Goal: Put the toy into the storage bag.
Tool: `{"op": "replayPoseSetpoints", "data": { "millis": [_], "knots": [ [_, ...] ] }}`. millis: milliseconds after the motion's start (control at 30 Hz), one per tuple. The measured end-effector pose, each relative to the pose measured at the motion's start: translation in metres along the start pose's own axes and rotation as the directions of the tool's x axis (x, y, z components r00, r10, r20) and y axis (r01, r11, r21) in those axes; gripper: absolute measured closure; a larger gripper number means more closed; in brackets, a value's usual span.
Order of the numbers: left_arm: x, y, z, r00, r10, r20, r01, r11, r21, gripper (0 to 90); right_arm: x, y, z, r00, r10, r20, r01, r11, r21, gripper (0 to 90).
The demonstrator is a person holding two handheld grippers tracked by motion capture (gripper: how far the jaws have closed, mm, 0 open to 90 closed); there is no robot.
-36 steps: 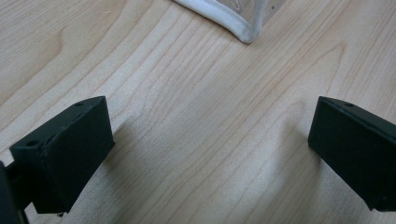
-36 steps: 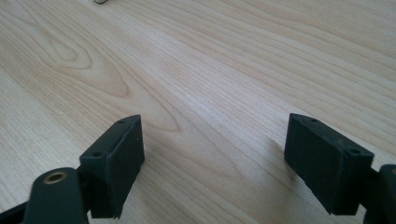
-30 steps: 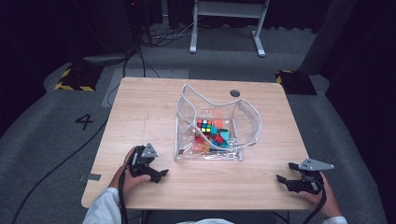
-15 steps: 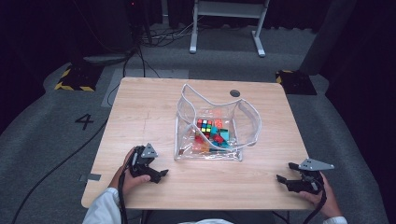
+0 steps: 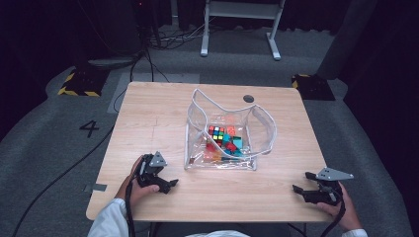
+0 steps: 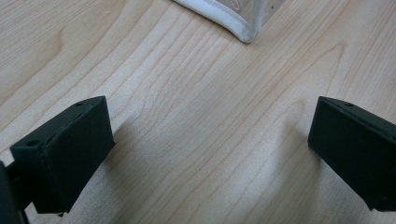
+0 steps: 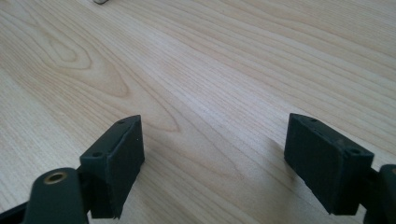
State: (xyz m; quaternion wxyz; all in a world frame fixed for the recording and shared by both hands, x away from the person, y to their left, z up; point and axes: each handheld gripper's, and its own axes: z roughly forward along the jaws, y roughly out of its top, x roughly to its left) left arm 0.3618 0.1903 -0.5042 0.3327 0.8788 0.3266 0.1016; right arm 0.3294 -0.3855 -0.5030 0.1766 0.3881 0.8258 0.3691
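On the pale wooden table (image 5: 163,113), a clear plastic pouch with white piping (image 5: 228,129) stands open near the middle, and I use it as my landmark. Inside it I see a multicoloured puzzle cube (image 5: 216,133) together with some red, orange and teal small pieces which I cannot identify exactly. My left gripper (image 5: 159,181) rests near the front left corner of the pouch; in the left gripper view, its jaws stand wide apart with only bare wood between them, and the pouch's white corner (image 6: 246,33) lies just ahead. My right gripper (image 5: 310,192) rests well apart from the pouch, toward its front right side, also spread wide and holding nothing. Compared with the pictures from one second and half a second ago, I find no change: both grippers stay in the same places and the pouch has not shifted. I judge from this that the work on the pouch has not yet begun.
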Motion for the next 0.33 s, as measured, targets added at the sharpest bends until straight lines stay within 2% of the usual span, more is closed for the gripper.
{"op": "replayPoseSetpoints", "data": {
  "millis": [333],
  "knots": [
    [0.0004, 0.0004, -0.0001, 1.0000, 0.007, -0.005, -0.007, 1.0000, 0.001, 0.1, 0.0000, 0.0000, -0.0001, 1.0000, 0.000, 0.000, 0.000, 1.000, 0.001, 20.3]
  ]
}}
